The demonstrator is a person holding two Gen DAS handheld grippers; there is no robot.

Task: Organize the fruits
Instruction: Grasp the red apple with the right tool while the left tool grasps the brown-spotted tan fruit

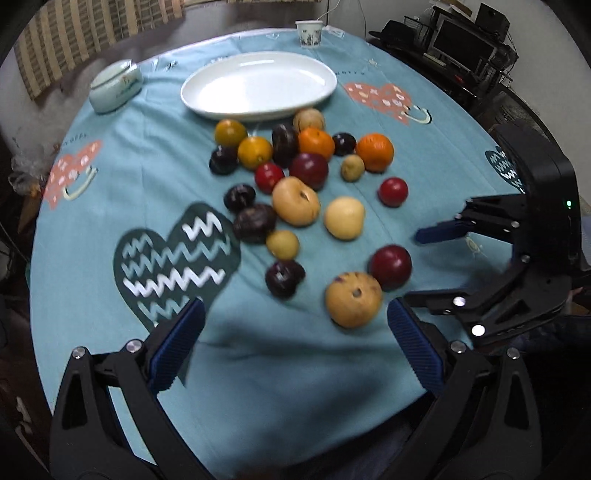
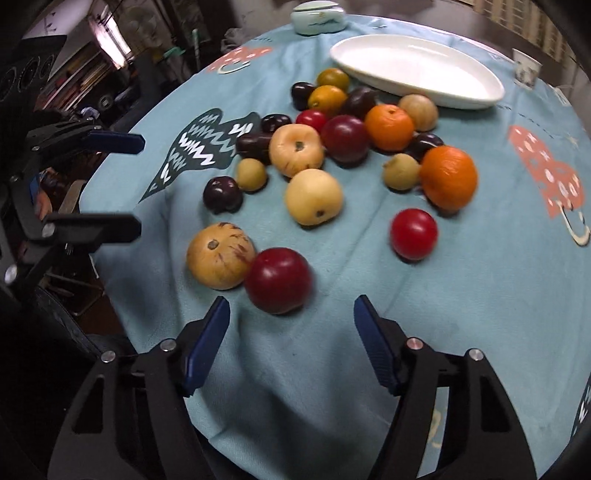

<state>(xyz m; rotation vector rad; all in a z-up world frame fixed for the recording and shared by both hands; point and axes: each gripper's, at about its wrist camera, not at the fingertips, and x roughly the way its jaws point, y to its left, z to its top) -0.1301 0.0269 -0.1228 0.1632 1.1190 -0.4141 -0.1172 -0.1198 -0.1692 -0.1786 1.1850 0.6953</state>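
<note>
1. The left gripper (image 1: 295, 343) hangs over the near edge of the round table, its blue pads (image 1: 177, 347) wide apart and holding nothing; the right gripper (image 2: 291, 343) likewise, fingers spread and empty.
2. Nearest lie a speckled tan fruit (image 1: 353, 300) and a dark red plum (image 2: 277, 280), touching each other on the teal tablecloth (image 1: 110, 206).
3. Beyond them the fruits (image 1: 295, 173) lie loose: pale pears, dark plums, small red ones, oranges; all on the cloth.
4. Behind the pile sits the white oval plate (image 1: 258, 85), bare; a lidded jar (image 1: 116, 86) and paper cup (image 1: 309, 33) stand farther back.
</note>
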